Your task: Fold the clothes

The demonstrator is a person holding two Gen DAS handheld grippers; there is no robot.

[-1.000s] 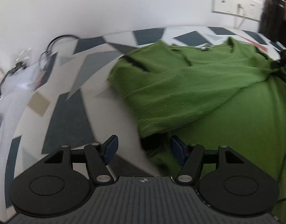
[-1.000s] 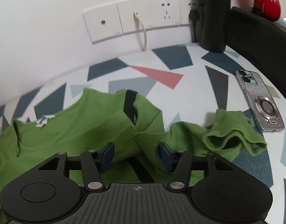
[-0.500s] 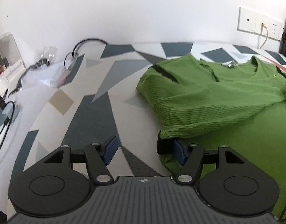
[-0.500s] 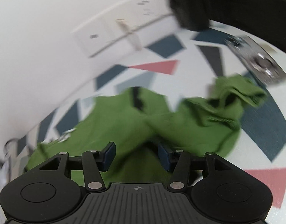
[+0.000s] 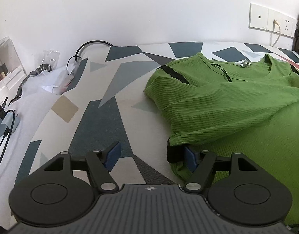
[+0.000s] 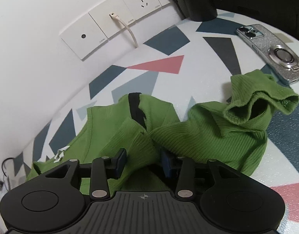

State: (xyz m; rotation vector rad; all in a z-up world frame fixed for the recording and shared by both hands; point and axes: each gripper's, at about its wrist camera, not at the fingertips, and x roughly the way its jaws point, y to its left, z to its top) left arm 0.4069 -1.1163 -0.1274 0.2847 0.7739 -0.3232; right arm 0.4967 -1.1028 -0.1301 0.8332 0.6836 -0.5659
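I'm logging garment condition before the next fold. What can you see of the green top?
The green ribbed-knit top lies neck-away on the patterned tabletop, with black shoulder trim and a white neck label. Its left sleeve is folded across the body, black cuff beside the open left gripper. The right sleeve lies bunched, cuff gaping near a phone; the open right gripper straddles fabric.

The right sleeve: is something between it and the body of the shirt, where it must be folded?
Nothing visible stands in the way. The sleeve lies bunched on the table, and the green shirt begins right beside it. The phone lies on the far side of the sleeve, away from the fold path.
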